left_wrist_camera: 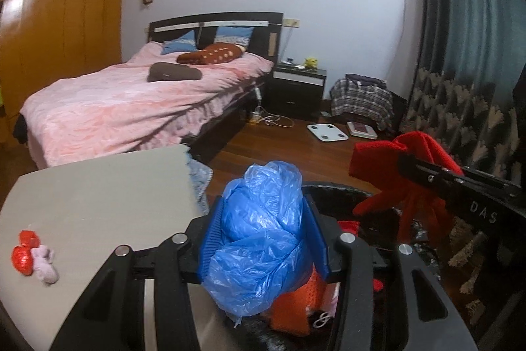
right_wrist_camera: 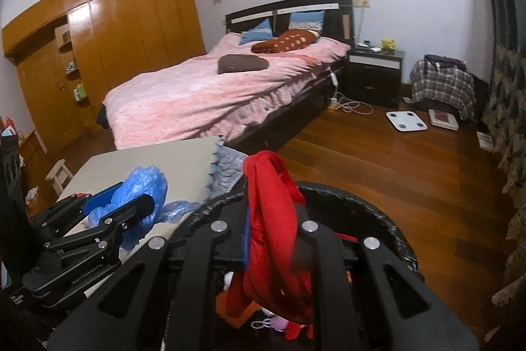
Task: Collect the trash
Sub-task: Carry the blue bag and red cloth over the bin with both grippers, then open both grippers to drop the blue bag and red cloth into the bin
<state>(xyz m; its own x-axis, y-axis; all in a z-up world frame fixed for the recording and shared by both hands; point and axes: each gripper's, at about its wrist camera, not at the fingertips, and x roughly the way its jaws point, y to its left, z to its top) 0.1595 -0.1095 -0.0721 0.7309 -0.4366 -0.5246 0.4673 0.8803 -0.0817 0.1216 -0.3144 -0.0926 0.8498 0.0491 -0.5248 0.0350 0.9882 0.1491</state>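
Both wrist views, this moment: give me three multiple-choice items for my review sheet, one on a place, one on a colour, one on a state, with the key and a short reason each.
1. Where do the leftover red wrappers lie?
A. on the grey table
B. on the bed
C. in the bin

2. What colour is the crumpled plastic bag in the left tool?
A. green
B. blue
C. white

3. What is the state of the right tool?
A. open and empty
B. shut on a white scale
C. shut on the red cloth

Key:
1. A, the wrappers sit beside a small pink item on the tabletop near its edge.
2. B, the bag between the blue pads is plainly blue.
3. C, the cloth is pinched between the pads and hangs over the black bin.
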